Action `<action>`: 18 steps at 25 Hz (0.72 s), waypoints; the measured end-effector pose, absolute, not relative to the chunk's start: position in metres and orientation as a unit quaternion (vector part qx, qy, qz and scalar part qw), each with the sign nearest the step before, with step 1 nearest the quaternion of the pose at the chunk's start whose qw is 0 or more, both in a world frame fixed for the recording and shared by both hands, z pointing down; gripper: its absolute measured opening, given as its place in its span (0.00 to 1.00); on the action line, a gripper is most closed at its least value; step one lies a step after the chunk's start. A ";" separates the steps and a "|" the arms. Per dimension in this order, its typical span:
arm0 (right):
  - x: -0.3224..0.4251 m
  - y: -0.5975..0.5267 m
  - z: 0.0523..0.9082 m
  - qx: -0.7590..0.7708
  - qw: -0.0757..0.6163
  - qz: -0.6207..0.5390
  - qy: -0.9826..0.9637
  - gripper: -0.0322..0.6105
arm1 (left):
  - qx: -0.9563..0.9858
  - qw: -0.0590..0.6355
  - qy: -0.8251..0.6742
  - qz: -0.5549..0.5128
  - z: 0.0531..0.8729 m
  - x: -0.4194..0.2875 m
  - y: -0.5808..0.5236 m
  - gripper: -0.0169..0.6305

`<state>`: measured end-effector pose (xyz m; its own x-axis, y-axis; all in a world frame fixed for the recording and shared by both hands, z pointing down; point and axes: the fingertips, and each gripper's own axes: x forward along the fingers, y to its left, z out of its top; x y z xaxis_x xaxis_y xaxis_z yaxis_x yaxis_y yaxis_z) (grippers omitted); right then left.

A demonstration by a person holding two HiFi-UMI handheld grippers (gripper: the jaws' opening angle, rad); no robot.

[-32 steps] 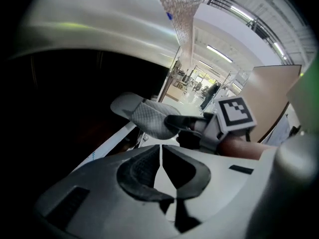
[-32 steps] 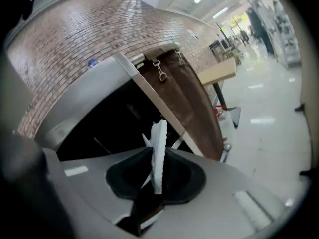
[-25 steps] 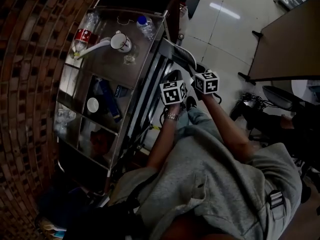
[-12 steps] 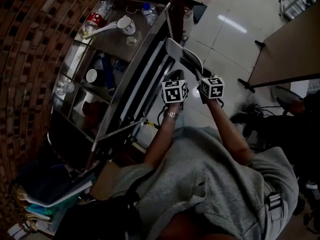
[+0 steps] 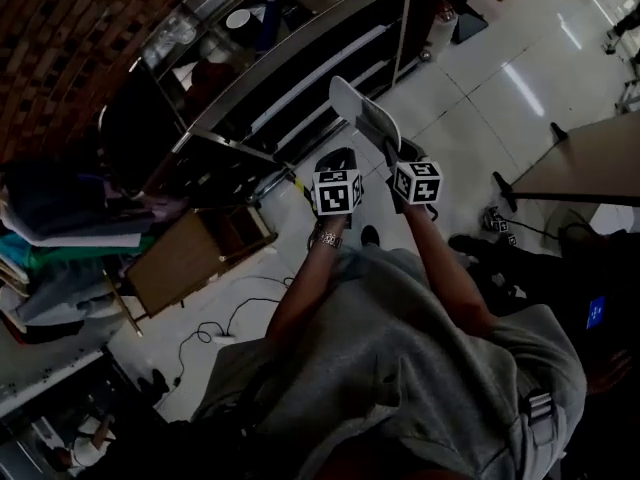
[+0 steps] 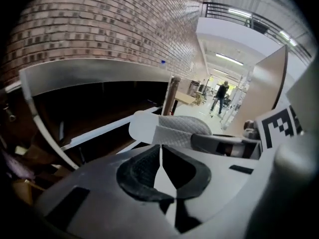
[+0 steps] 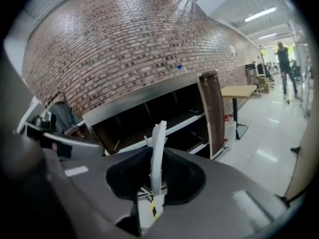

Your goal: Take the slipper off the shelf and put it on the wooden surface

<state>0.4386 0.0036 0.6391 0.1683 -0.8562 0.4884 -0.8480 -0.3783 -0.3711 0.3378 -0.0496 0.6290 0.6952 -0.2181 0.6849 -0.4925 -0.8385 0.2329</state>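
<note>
A white slipper [image 5: 360, 116] hangs in the air in front of the metal shelf [image 5: 300, 53], over the tiled floor. My right gripper [image 5: 392, 148] is shut on its heel end. In the right gripper view the slipper [image 7: 158, 143] stands edge-on, pinched between the dark pads of that gripper [image 7: 155, 171]. My left gripper [image 5: 340, 158] sits just to the left of it, apart from the slipper, its jaws shut on nothing [image 6: 161, 156]. The left gripper view shows the slipper's quilted strap [image 6: 174, 132] beyond its jaws. A low wooden stand [image 5: 190, 258] is on the floor at the left.
A brick wall [image 5: 70, 38] runs behind the shelf. Stacked folded cloth [image 5: 60, 238] lies at the left. Cables [image 5: 215, 323] trail on the floor. A brown tabletop [image 5: 585, 163] is at the right. A person walks far down the hall [image 7: 282, 56].
The slipper has come away from the shelf, and both grippers have stayed side by side. My view has swung away from the shelf top towards the floor, bringing the wooden stand and cloth stacks into sight.
</note>
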 end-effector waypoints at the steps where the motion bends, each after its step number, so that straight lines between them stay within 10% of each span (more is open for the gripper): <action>1: 0.419 -0.001 0.639 -0.755 0.001 -0.325 0.569 0.14 | 0.894 0.208 -0.223 0.329 0.622 0.318 -0.059 0.05; 18: 0.089 -0.108 0.627 -0.573 -0.082 -0.295 0.760 0.14 | 0.783 0.275 -0.502 0.244 0.599 -0.048 -0.107 0.05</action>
<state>0.0886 -0.1076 0.6268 -0.3291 -0.8227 0.4635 -0.9198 0.1683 -0.3543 -0.0475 -0.1074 0.5991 0.3774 -0.6514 0.6582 -0.9200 -0.3448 0.1862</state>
